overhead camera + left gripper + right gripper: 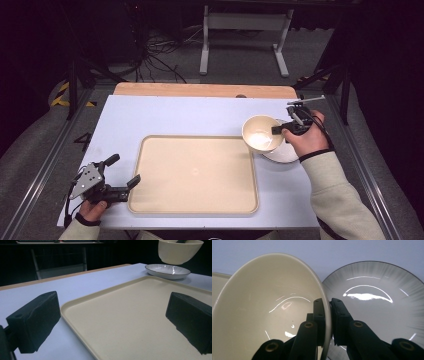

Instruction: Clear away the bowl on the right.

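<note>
So the right hand-held gripper (pixel 278 130) is clamped onto the rim of the cream bowl (pixel 261 133), one jaw inside the wall and one outside, which the right gripper view shows really clearly. The bowl is off the counter (pixel 175 117), held in the air and tipped a bit. From the left gripper view you can see it floating above the white plate (pixel 167 271) with a clear gap between them. That plate has a thin dark line round its edge and sits flat on the counter, just past the far right corner of the tray (pixel 150 200). In the high view the bowl overlaps the plate's left side and sits right by that tray corner.

The left hand-held gripper (pixel 125 172) is down at the near left, jaws spread wide with nothing between them, hanging around the tray's near left edge. One jaw is over the counter and the other over the tray surface, going by its own camera.

The tray is a big beige rectangle in the middle of the pale blue-grey counter, with a wooden strip (pixel 205 90) along the far edge.
</note>
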`<state>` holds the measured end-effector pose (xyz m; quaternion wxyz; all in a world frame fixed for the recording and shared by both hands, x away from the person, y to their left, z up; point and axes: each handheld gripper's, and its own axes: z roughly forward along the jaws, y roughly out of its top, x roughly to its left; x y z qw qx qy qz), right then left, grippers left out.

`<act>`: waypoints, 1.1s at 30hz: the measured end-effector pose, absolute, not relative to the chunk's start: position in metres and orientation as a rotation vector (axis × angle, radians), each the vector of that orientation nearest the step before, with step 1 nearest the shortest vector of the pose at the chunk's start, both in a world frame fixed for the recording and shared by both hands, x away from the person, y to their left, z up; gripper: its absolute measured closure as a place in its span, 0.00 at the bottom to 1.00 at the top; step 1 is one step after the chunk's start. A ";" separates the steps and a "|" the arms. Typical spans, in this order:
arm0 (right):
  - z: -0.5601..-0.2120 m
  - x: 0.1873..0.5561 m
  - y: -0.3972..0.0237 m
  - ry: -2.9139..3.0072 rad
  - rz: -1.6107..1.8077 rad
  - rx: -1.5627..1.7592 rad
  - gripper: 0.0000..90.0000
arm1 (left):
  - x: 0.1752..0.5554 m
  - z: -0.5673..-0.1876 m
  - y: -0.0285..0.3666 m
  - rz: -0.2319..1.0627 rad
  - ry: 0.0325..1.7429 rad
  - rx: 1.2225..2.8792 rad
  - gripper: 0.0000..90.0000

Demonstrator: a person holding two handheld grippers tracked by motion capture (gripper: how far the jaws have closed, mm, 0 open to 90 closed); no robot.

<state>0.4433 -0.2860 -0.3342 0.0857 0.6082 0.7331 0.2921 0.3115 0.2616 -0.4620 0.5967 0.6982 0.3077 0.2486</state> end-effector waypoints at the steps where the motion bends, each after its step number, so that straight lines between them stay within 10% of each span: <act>1: -0.334 0.443 -0.281 2.196 0.872 1.807 0.92 | 0.312 -0.462 0.262 0.577 0.713 1.621 0.00; 33: -0.327 0.431 -0.184 2.398 0.927 1.683 0.92 | 0.311 -0.462 0.261 0.582 0.698 1.624 0.00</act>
